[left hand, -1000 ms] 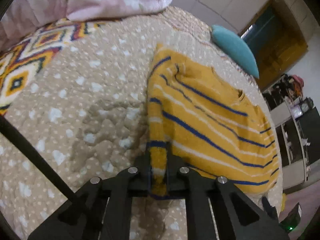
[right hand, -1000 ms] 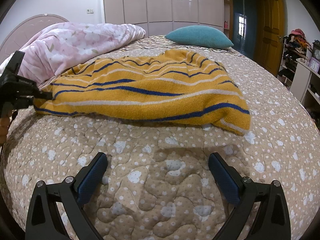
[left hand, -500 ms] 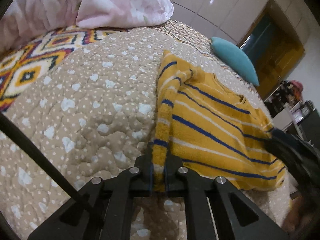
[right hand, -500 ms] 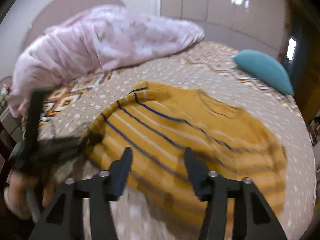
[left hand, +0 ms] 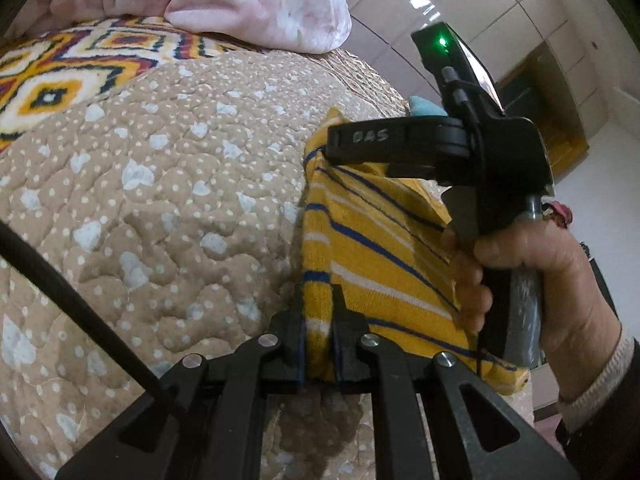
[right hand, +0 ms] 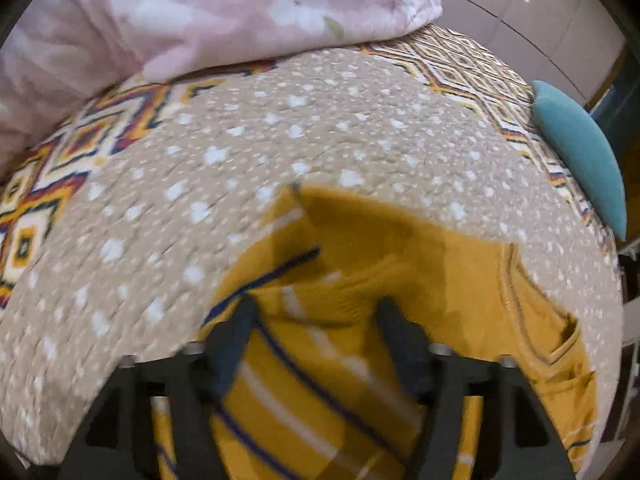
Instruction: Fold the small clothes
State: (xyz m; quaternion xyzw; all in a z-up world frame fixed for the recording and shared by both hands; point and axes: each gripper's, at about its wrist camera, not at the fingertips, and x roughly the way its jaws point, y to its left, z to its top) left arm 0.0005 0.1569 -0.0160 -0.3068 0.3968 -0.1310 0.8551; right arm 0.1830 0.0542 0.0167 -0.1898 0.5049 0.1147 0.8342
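1. Holding the yellow striped sweater point(left hand: 372, 248) by one edge, my left gripper point(left hand: 318, 332) is closed tight on the knit; the sweater lies on the quilted bedspread point(left hand: 160, 200), partly lifted near me.
2. My right gripper point(right hand: 316, 320) stands over the sweater's shoulder part with its jaws apart, gripping nothing. This view is blurred.
3. Risk, as I judge: if the right jaws close on only the top layer, the fold will come uneven.
4. The knit is soft and stretchy, so pulling too hard from the left may drag the whole sweater across the bedspread.
5. The pink duvet point(right hand: 200, 12) and teal pillow point(right hand: 580, 152) are well apart.
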